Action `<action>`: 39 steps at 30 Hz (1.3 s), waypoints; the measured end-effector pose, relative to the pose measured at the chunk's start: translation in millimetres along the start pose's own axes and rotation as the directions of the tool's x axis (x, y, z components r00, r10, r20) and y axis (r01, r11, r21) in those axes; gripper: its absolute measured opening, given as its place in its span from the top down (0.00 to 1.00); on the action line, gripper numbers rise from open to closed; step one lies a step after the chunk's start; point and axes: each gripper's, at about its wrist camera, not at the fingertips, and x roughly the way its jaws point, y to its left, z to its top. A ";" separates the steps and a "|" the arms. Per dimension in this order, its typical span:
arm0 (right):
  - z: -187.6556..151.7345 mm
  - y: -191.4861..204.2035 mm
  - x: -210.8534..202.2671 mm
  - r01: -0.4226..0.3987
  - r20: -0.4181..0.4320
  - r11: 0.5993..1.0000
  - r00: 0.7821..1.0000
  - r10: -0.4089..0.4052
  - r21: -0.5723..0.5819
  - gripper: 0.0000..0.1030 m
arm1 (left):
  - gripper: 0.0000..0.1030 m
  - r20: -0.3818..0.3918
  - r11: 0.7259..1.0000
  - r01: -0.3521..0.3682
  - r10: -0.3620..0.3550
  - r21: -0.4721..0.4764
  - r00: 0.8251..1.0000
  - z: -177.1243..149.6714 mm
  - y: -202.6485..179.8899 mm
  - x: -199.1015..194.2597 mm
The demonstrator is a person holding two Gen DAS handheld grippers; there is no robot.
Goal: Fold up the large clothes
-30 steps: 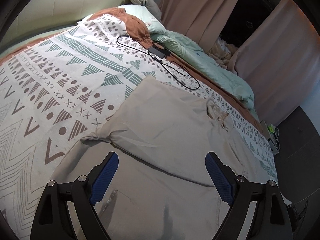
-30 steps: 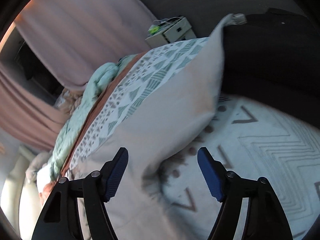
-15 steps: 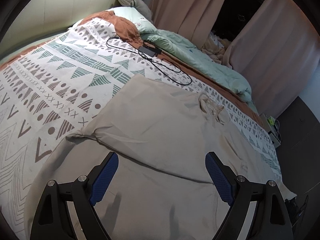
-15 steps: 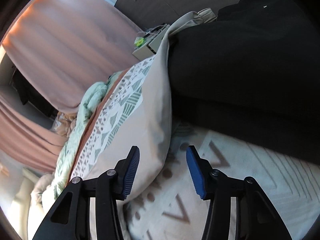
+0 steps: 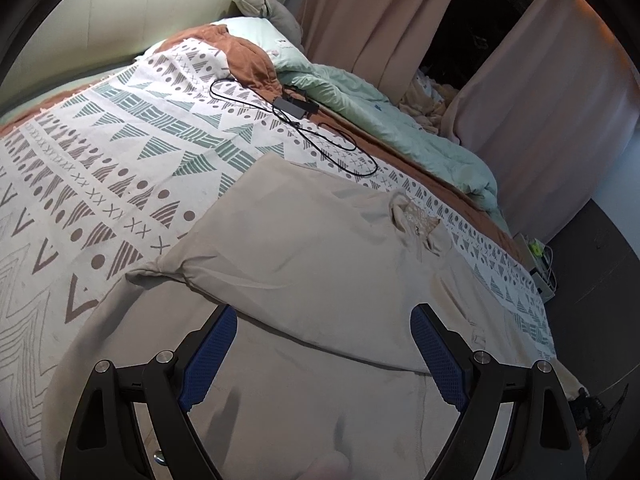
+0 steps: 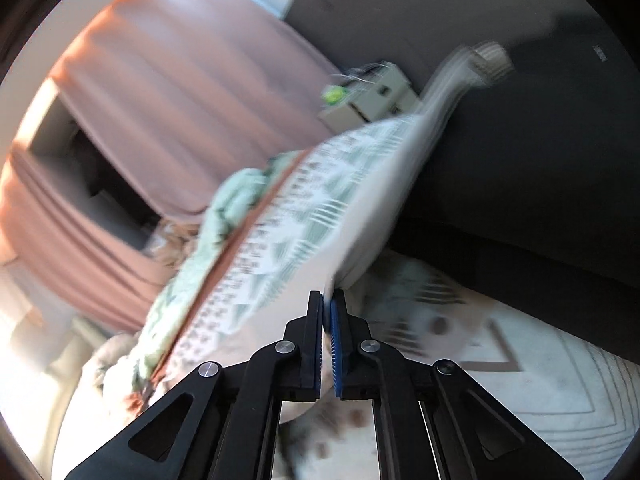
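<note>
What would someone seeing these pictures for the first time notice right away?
Probably the big beige garment spread over the patterned bedspread, one part already folded across. Next, the right gripper, whose jaws have just been closing, now pinched on the garment's edge, while the left gripper hovers open above the cloth. A black charger cable lies farther up the bed.

Ahead of my left gripper (image 5: 323, 350) the bed (image 5: 100, 168) lies open toward its head; the charger cable (image 5: 320, 136) (loosely looped) and duvet (image 5: 392, 128) crowd its far edge.

No legible text, label, brand, number or sign in either view, printed geometric motifs only on the white patterned bedspread (image 5: 120, 168)
</note>
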 end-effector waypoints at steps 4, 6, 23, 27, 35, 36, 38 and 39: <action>-4.6 41.1 -11.1 -0.094 -0.007 0.995 0.996 0.094 -0.044 0.95 | 0.14 0.003 1.000 0.009 -0.009 0.000 1.000 0.0 -1.4 -2.9; -9.3 57.7 -12.8 -0.122 -0.020 0.991 0.992 0.121 -0.062 0.95 | 0.14 -0.002 1.000 0.018 -0.018 -0.001 1.000 -0.1 -1.6 -3.6; -122.3 146.7 45.1 -0.168 -0.449 0.953 0.893 0.040 -0.250 0.94 | 0.14 -0.024 0.992 0.109 -0.111 -0.070 0.994 7.3 8.0 -8.6; -126.3 136.1 44.6 -0.150 -0.498 0.968 0.866 0.032 -0.199 0.72 | 0.14 -0.023 0.992 0.108 -0.109 -0.065 0.994 7.0 5.5 -10.8; -105.9 76.4 14.6 -0.006 -0.393 0.999 0.919 0.022 0.044 0.10 | 0.14 -0.034 0.993 0.095 -0.097 -0.063 0.995 5.5 7.7 -8.5; -102.6 67.1 13.4 0.011 -0.384 0.997 0.923 0.019 0.076 0.10 | 0.14 -0.035 0.994 0.094 -0.096 -0.064 0.995 5.5 8.4 -8.1; -97.2 44.9 12.7 0.027 -0.364 0.991 0.931 0.023 0.133 0.10 | 0.14 -0.035 0.994 0.092 -0.095 -0.061 0.995 5.6 8.7 -7.8; -94.6 35.9 12.7 0.036 -0.355 0.987 0.934 0.023 0.158 0.10 | 0.14 -0.033 0.994 0.089 -0.091 -0.059 0.995 5.6 8.8 -7.8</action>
